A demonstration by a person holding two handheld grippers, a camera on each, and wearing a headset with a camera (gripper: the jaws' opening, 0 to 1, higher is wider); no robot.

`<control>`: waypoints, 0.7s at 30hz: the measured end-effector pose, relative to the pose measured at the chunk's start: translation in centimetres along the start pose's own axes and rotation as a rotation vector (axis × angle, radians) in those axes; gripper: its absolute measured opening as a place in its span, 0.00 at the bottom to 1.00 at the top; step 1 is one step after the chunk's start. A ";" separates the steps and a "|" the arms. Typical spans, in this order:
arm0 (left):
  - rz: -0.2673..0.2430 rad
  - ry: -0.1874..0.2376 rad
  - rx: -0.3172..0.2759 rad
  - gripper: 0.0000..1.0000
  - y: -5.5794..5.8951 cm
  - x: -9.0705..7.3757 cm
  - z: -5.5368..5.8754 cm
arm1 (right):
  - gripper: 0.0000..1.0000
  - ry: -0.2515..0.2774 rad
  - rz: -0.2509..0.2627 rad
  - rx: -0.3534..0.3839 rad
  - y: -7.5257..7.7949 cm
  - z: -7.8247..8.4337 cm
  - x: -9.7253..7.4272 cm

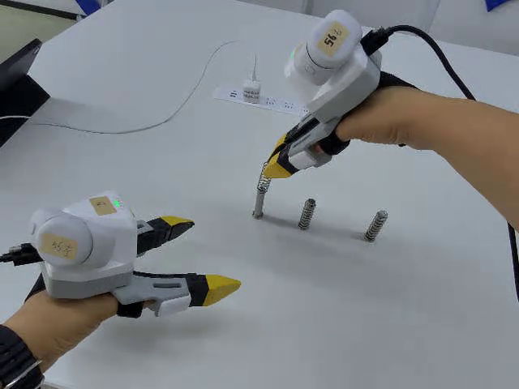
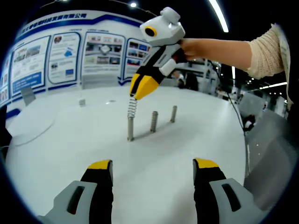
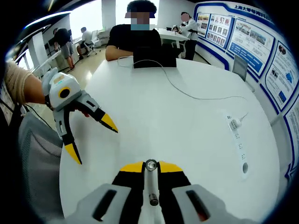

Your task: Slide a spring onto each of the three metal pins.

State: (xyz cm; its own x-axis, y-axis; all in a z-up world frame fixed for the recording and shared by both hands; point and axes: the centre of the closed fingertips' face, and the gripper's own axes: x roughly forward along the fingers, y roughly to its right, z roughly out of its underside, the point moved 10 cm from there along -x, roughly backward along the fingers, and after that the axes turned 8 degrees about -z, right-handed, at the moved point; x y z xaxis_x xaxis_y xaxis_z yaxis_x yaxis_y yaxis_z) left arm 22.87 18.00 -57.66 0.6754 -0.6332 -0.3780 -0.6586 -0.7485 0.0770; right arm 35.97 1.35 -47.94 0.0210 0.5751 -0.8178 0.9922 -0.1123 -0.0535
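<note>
Three metal pins stand upright in a row on the white table (image 1: 243, 324). The middle pin (image 1: 307, 213) and the right pin (image 1: 375, 225) each carry a spring. My right gripper (image 1: 276, 168) is shut on a third spring (image 1: 262, 183), held at the top of the left pin (image 1: 259, 207). The left gripper view has this spring (image 2: 132, 107) above its pin (image 2: 130, 129). In the right gripper view the spring (image 3: 150, 164) appears end-on between the shut jaws. My left gripper (image 1: 207, 253) rests open and empty at the near left, well apart from the pins.
A white power strip (image 1: 259, 97) with a plug and a thin cable lies behind the pins. A dark device (image 1: 16, 81) sits at the far left edge. A person (image 3: 140, 32) sits at the opposite side of the table.
</note>
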 end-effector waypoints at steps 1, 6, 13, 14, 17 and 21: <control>0.000 -0.001 -0.001 0.71 0.0 0.0 0.1 | 0.12 -0.007 -0.001 0.001 0.0 0.0 0.1; -0.001 -0.002 -0.003 0.71 -0.1 0.0 0.2 | 0.12 -0.022 -0.006 0.004 0.3 0.0 0.5; -0.002 -0.002 -0.006 0.71 -0.3 -0.1 0.3 | 0.12 -0.051 -0.012 0.008 0.3 0.0 1.2; -0.002 -0.002 -0.006 0.71 -0.3 -0.1 0.3 | 0.12 -0.056 -0.013 0.010 0.3 0.1 1.4; -0.002 -0.002 -0.006 0.71 -0.2 -0.1 0.2 | 0.12 -0.065 -0.012 0.018 0.4 0.2 1.6; -0.002 0.000 -0.006 0.71 0.0 -0.1 0.1 | 0.12 -0.078 -0.009 0.020 0.2 0.4 2.2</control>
State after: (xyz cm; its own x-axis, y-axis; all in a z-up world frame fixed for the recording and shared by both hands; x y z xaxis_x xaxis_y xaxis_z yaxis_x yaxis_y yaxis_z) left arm 22.80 18.07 -57.73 0.6765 -0.6319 -0.3782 -0.6554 -0.7508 0.0819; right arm 36.17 2.26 -49.96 0.0020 0.5111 -0.8595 0.9896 -0.1246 -0.0718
